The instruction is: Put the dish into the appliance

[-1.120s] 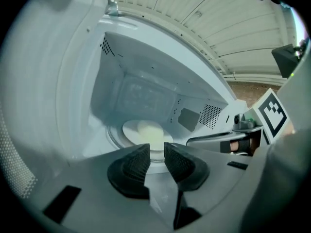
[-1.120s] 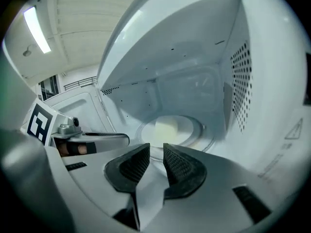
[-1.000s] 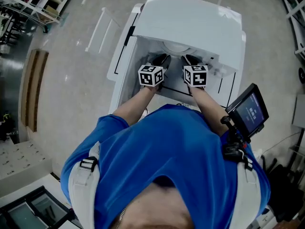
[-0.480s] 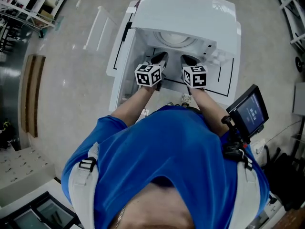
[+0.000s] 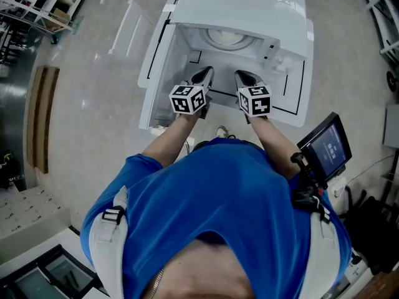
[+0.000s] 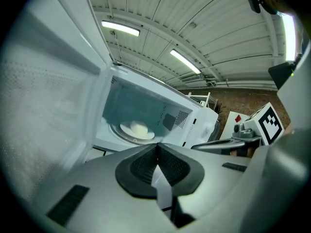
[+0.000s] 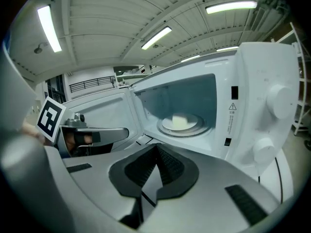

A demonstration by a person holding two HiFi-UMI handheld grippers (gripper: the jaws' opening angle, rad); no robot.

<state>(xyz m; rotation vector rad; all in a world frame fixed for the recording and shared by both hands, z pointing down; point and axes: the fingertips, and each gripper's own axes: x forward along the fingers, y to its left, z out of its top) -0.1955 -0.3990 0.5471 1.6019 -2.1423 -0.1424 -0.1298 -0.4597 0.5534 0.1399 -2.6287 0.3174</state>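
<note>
A white microwave (image 5: 246, 8) stands with its door (image 5: 159, 61) swung open to the left. Inside, a white dish (image 5: 228, 38) with a pale lump on it rests on the turntable; it shows as the dish (image 6: 137, 129) in the left gripper view and the dish (image 7: 181, 123) in the right gripper view. My left gripper (image 5: 204, 76) and right gripper (image 5: 245, 78) hover side by side just in front of the opening, outside the cavity. Both are shut with nothing between the pads: left gripper (image 6: 156, 166), right gripper (image 7: 156, 166).
The open door (image 6: 53, 106) stands close on the left of my left gripper. Two control knobs (image 7: 277, 101) sit on the microwave's right panel. A small screen (image 5: 325, 145) hangs at the person's right side. Shelving (image 5: 37, 5) and a wooden board (image 5: 43, 117) lie off to the left.
Both grippers have drawn back from the microwave's cavity toward the person, staying shut. The dish stays on the turntable.
</note>
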